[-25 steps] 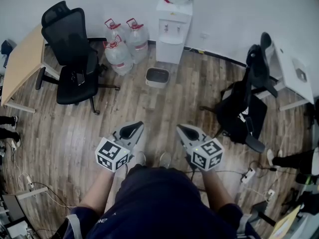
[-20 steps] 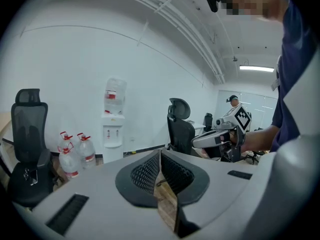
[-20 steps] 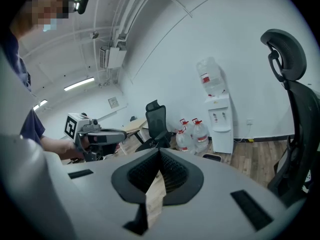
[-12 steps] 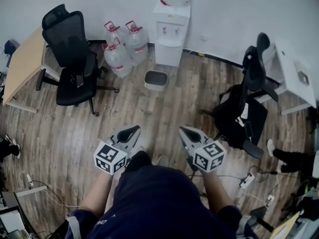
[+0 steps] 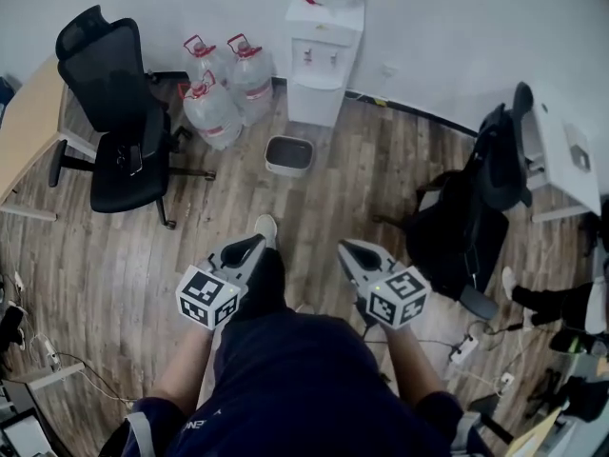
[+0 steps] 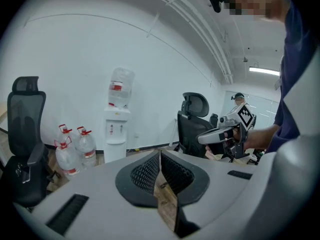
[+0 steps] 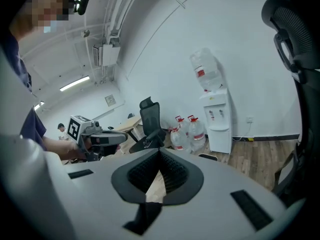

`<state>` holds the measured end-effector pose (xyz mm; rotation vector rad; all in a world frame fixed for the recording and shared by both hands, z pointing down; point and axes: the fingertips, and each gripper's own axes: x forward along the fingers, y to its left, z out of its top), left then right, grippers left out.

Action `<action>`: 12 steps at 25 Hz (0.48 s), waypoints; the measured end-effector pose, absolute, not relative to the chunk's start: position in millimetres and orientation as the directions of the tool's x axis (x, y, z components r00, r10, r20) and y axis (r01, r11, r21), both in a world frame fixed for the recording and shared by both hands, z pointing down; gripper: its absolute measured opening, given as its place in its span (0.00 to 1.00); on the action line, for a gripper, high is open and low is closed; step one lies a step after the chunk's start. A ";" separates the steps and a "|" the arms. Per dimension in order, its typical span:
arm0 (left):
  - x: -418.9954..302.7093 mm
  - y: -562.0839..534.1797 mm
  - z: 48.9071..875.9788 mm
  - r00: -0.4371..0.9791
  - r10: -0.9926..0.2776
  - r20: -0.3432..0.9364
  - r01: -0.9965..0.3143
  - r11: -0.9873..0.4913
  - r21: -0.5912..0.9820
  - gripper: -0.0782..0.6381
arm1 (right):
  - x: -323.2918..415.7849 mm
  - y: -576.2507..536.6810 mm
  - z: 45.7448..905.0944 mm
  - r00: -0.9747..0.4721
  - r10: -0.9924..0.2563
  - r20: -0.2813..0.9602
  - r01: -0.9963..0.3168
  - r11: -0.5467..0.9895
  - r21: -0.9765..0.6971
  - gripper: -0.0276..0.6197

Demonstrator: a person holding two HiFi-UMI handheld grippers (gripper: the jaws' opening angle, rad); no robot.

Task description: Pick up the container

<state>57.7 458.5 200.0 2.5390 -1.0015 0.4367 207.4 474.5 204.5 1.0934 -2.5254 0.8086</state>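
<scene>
The small rectangular container with a pale rim and dark grey inside (image 5: 289,155) stands on the brown wooden plank floor (image 5: 362,179). It is just in front of the white water dispenser (image 5: 319,55) that is set against the white wall. To its left is a cluster of clear plastic water bottles with red caps (image 5: 217,89). A black mesh office chair (image 5: 112,127) stands further left, and a second black office chair (image 5: 483,203) is at the right.

The grey left gripper (image 5: 253,245) and the grey right gripper (image 5: 348,249) are held side by side in front of the person's dark blue clothing. Both point toward the container and are well apart from it. In each gripper view the ribbed black pads meet at the tips, so both grippers are closed with nothing between their jaws. One pale shoe (image 5: 265,227) of the person shows just ahead of the left gripper.
</scene>
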 end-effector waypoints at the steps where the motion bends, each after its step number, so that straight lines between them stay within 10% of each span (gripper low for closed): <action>1: 54.6 444.0 207.1 0.702 -0.578 0.417 -0.698 -0.675 0.238 0.16 | 204.4 461.8 211.0 -0.673 -0.578 0.460 -0.739 0.553 -0.386 0.07; 12: -10.8 232.7 273.5 0.712 -0.457 0.533 -0.652 -0.712 0.259 0.16 | 144.9 256.1 265.8 -0.573 -0.538 0.618 -0.814 0.465 -0.349 0.07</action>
